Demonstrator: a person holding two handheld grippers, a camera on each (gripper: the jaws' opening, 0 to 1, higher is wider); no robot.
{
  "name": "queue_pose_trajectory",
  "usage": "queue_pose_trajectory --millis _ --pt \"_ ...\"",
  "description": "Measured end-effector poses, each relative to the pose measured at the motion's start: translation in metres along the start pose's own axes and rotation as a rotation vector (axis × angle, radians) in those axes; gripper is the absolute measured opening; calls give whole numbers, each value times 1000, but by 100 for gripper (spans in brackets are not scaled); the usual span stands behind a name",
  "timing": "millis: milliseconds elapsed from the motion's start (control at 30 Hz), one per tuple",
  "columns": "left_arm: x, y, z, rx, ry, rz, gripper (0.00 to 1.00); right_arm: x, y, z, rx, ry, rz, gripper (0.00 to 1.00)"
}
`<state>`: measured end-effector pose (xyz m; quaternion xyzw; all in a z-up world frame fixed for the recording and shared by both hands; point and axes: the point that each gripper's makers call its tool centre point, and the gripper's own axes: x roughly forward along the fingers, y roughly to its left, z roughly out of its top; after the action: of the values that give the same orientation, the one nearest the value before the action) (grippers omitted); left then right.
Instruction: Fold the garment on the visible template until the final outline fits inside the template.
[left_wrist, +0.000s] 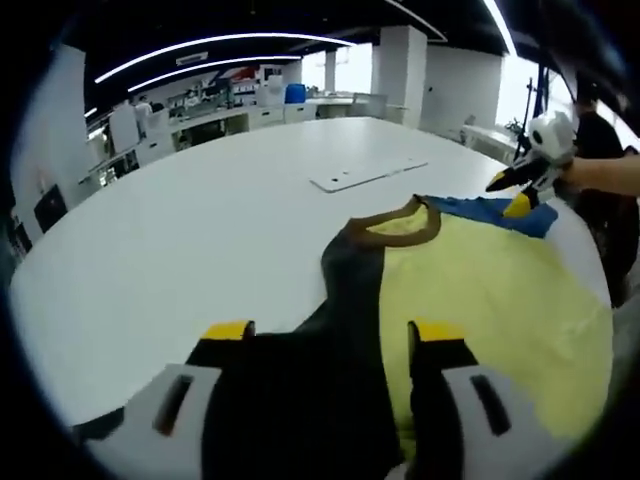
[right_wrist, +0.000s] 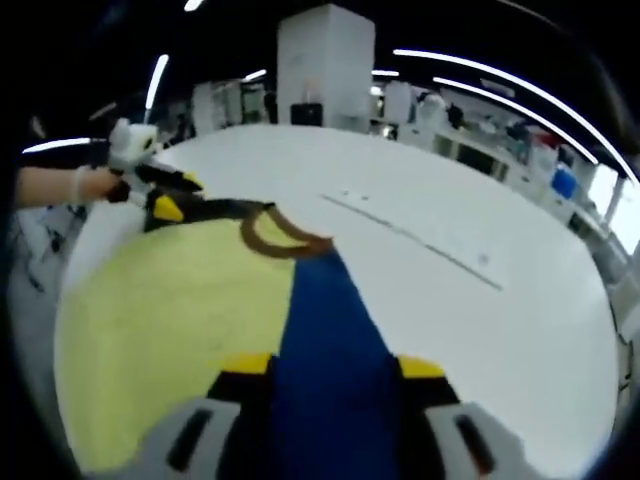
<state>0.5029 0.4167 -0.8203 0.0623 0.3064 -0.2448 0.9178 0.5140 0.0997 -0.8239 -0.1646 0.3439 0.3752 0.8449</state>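
Note:
A garment lies on the white table, with a yellow body (left_wrist: 480, 290), a brown collar (left_wrist: 405, 232), a black sleeve side (left_wrist: 345, 290) and a blue sleeve side (right_wrist: 330, 310). My left gripper (left_wrist: 329, 335) stands open, its jaws wide apart with black fabric between them. My right gripper (right_wrist: 332, 365) is likewise open, astride the blue fabric. The right gripper (left_wrist: 510, 193) also appears at the blue edge past the collar, held by a hand. Beside the black edge near the collar (right_wrist: 275, 238), the left gripper (right_wrist: 178, 196) shows. A flat white template (left_wrist: 365, 175) lies beyond the garment.
The large white table (left_wrist: 200, 230) stretches wide around the garment, and its rim runs close to the yellow body. The template's outline (right_wrist: 415, 240) lies to one side of the blue fabric. Desks, shelves and a white pillar (right_wrist: 325, 60) stand far behind.

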Motion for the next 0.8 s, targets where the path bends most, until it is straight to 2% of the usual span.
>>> queue_pose_trajectory --millis 133,167,200,267,400,467,567,733,767,800 --pt "-18 -5 -7 2 -17 -21 71 -10 14 -11 -52 20 27 65" --pt "-19 1 -8 -2 -18 -24 73 -13 16 -13 -54 19 30 67" --pt "-21 2 -9 -4 -20 -30 75 -18 21 -16 -46 15 37 70" --pt "-30 -9 -11 -2 -26 -38 78 -23 26 -17 -32 7 46 76" --pt "-40 -11 -10 -3 -62 -45 90 -34 32 -23 -19 -7 49 87" --pt "-46 -20 -9 -2 -70 -54 95 -40 38 -22 2 -38 63 94" --pt "-52 -23 -10 0 -76 -61 99 -47 39 -28 3 -30 61 99" --pt "-66 -29 -11 -18 -95 -65 99 -64 38 -35 50 -58 53 99" --pt "-72 -30 -3 -41 -142 -48 99 -67 38 -37 55 -55 49 99" --pt "-76 -31 0 -62 -158 -48 99 -71 36 -40 63 -55 38 99"
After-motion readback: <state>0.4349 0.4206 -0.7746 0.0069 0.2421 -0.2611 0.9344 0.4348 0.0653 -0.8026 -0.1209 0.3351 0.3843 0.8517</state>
